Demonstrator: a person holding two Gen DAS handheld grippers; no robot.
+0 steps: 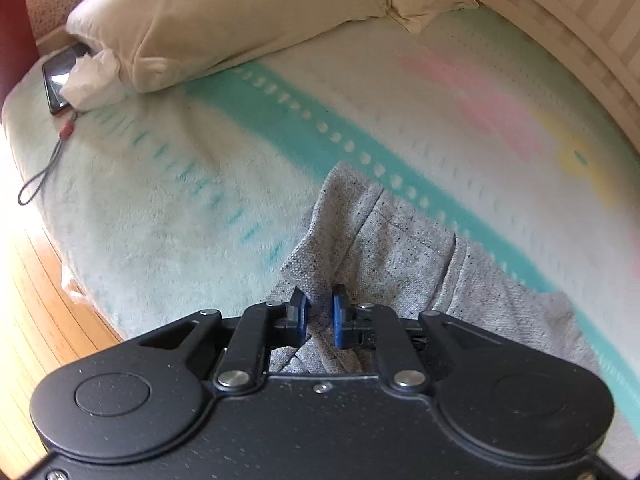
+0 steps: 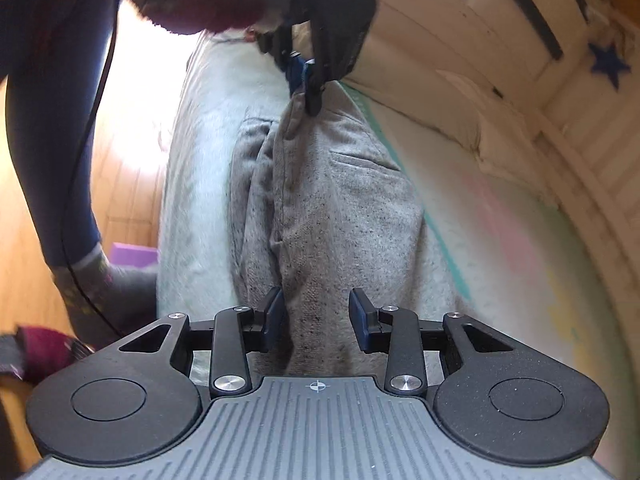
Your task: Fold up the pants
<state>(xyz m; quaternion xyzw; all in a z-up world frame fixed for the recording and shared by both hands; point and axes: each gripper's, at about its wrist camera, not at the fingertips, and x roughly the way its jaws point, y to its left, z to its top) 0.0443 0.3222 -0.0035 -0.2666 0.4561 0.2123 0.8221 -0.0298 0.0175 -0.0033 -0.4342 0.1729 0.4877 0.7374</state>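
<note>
Grey pants (image 1: 384, 248), far end cropped

No legible text or labels anywhere

The left gripper (image 1: 320, 312) points down, its blue pads (image 1: 340, 320) squeezed tight on a fold of the pants (image 1: 384, 248). The right gripper (image 2: 318, 320) points down too, jaws apart, with cloth between them.
</note>
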